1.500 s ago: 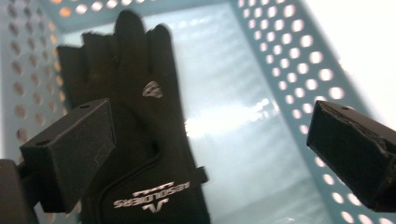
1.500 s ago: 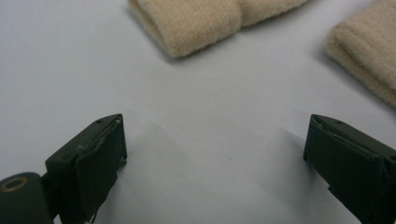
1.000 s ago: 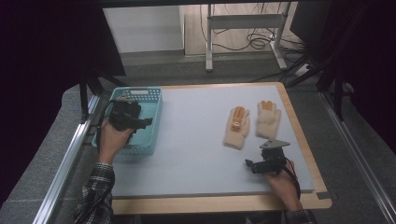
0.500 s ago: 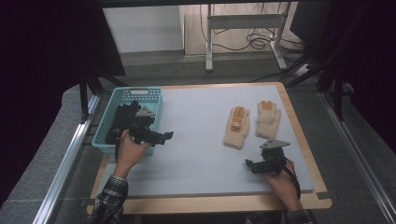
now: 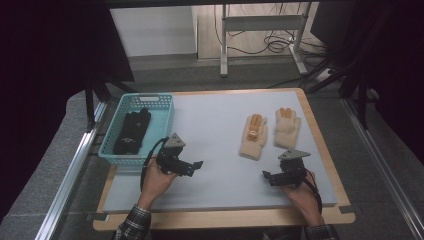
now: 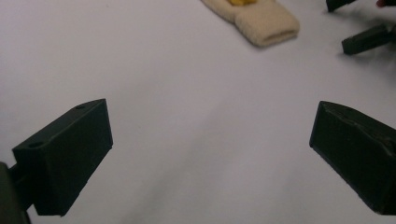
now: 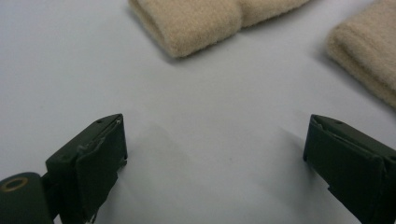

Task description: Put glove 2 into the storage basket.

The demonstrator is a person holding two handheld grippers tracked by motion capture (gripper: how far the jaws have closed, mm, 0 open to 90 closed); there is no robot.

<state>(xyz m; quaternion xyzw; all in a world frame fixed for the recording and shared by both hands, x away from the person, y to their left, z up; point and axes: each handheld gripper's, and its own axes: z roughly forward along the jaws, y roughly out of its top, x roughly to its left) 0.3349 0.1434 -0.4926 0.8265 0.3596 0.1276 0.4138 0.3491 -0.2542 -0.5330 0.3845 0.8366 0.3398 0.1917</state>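
Observation:
Two cream knit gloves lie palm-down side by side at the right of the grey mat: the left one [image 5: 254, 136] has yellow-orange marks, the right one [image 5: 286, 127] is plainer. A black glove [image 5: 132, 131] lies in the teal basket [image 5: 148, 98] at the left. My left gripper [image 5: 194, 167] hovers over the mat just in front of the basket, open and empty, pointing right. In the left gripper view [image 6: 210, 158] a cream cuff [image 6: 266, 21] lies far ahead. My right gripper [image 5: 269, 177] sits open and empty just in front of the cream gloves; their cuffs [image 7: 201, 18] [image 7: 364, 56] lie beyond its jaws.
The grey mat [image 5: 220, 150] covers a wooden tabletop whose edge [image 5: 225, 217] shows at the front. Metal rails [image 5: 70, 175] run along both sides of the table. A metal stand and cables [image 5: 260, 35] are on the floor behind it.
My left gripper has come out of the basket and moved forward and right onto the mat, leaving the black glove inside. My right gripper has stayed put.

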